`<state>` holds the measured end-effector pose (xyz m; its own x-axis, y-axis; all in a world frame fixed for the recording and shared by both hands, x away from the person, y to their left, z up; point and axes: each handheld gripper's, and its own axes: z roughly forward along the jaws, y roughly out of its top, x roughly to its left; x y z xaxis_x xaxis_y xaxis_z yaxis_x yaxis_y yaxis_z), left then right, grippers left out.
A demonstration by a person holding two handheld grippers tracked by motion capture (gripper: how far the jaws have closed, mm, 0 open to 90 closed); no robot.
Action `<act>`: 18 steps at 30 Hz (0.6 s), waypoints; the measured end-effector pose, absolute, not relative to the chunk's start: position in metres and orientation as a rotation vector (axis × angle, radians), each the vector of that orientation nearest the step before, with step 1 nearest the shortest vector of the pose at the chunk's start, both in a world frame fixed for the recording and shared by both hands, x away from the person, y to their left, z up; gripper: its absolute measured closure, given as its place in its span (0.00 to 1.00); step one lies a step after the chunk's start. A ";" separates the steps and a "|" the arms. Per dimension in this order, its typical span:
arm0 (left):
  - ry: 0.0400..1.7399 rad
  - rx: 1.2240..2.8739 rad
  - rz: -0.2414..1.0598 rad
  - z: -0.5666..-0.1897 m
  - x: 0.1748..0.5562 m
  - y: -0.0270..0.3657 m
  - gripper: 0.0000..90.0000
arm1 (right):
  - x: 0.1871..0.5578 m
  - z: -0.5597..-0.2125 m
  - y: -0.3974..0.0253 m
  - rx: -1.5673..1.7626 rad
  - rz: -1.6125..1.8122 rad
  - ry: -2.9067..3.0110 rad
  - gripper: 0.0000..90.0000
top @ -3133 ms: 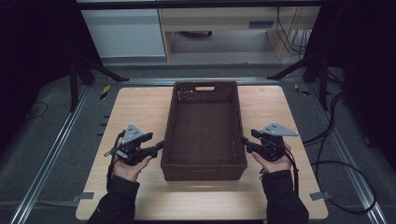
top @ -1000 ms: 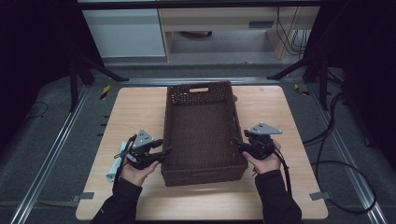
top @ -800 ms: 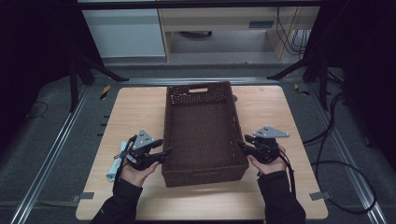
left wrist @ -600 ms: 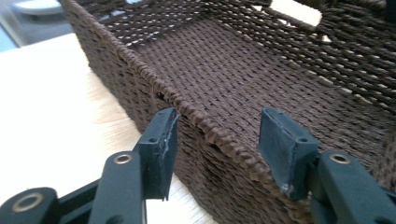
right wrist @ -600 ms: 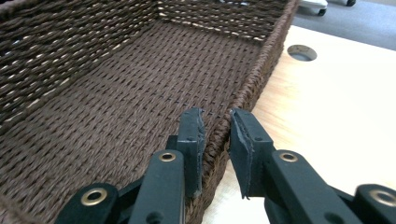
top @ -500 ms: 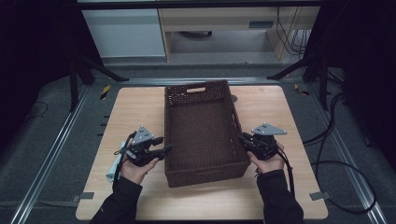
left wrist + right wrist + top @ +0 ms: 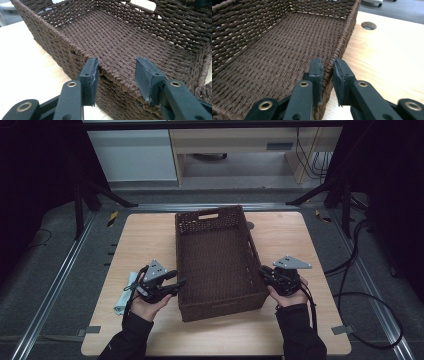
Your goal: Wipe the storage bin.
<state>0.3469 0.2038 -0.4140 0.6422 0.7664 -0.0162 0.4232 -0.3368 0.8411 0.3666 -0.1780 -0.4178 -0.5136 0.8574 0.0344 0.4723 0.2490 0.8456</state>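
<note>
A dark brown woven basket, empty, lies lengthwise on the middle of the wooden table, turned slightly so its far end points left. My left gripper is at the near part of the basket's left wall. In the left gripper view the left gripper is open, one jaw outside the basket's rim and one over the inside. My right gripper is at the right wall. The right gripper is shut on the basket's right rim, one jaw on each side of the wall.
A pale blue-white object lies on the table under the left hand, near the left edge. A round hole in the tabletop sits just right of the basket's far end. Bare wood stretches right of the basket.
Both grippers have come in from beside the basket to its side walls. The basket has turned a little, its far end swinging left. The right gripper has shut on the rim.
</note>
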 end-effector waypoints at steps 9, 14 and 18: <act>0.931 1.965 0.455 -0.416 0.355 0.200 0.56 | 0.380 -0.419 -0.182 1.227 1.162 2.051 0.86; 0.926 1.962 0.482 -0.417 0.351 0.197 0.57 | 0.371 -0.416 -0.184 1.223 1.175 2.034 0.70; 0.928 1.952 0.481 -0.418 0.347 0.195 0.56 | 0.364 -0.418 -0.187 1.236 1.151 2.044 0.78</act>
<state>0.3474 0.1949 -0.4179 0.6431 0.7653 -0.0287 0.4174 -0.3188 0.8509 0.3640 -0.1873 -0.4183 -0.4735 0.8806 0.0179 0.4720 0.2366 0.8493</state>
